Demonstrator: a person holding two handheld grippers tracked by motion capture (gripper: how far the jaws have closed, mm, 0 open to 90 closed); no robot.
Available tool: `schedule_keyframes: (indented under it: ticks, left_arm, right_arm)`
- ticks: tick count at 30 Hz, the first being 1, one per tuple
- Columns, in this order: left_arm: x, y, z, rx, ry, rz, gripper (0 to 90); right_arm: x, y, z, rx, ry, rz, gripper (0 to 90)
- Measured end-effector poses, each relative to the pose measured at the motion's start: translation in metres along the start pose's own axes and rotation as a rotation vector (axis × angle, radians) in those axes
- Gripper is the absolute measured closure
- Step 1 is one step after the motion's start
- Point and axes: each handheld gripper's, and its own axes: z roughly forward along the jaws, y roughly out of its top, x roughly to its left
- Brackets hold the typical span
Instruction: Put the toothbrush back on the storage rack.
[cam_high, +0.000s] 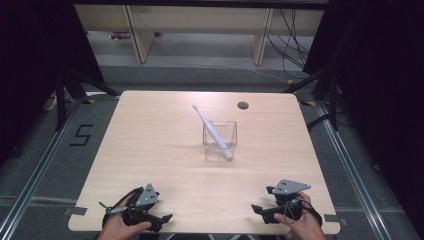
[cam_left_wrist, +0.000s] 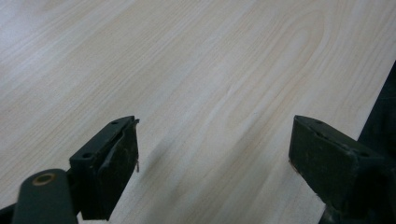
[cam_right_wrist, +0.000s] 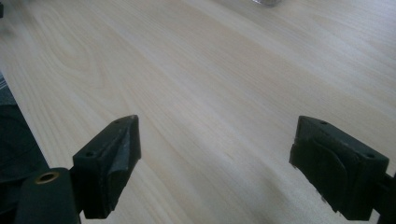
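Both tools — left tool (cam_high: 159, 218) and right tool (cam_high: 259, 209) — sat released on the bench (cam_high: 150, 150), jaws apart. Well ahead between them, an electric toothbrush (cam_high: 214, 131) leaned in a clear box (cam_high: 220, 141) — probably light, stiff, slippery; best gripped mid-handle.

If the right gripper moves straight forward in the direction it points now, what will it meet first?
Probably nothing soon. The right gripper, jaws open, points low across bare table. Far ahead, at the top edge of its own view, a bit of the clear container shows slightly to one side; whether the line reaches it is uncertain.
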Motion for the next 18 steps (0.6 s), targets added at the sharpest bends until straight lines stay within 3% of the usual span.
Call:
schedule_keyframes:
  ticks: [16, 18]
  left_arm:
    - [-0.0004, 0.0004, -0.0002, -0.003, 0.003, 0.003, 15.2]
    - [-0.0002, 0.0002, -0.0002, -0.002, 0.004, 0.003, 15.2]
  right_arm:
    - [0.0009, -0.0005, 0.0014, 0.005, -0.004, -0.018, 16.0]
    - [0.0036, -0.0007, 0.0007, 0.006, -0.002, 0.022, 16.0]
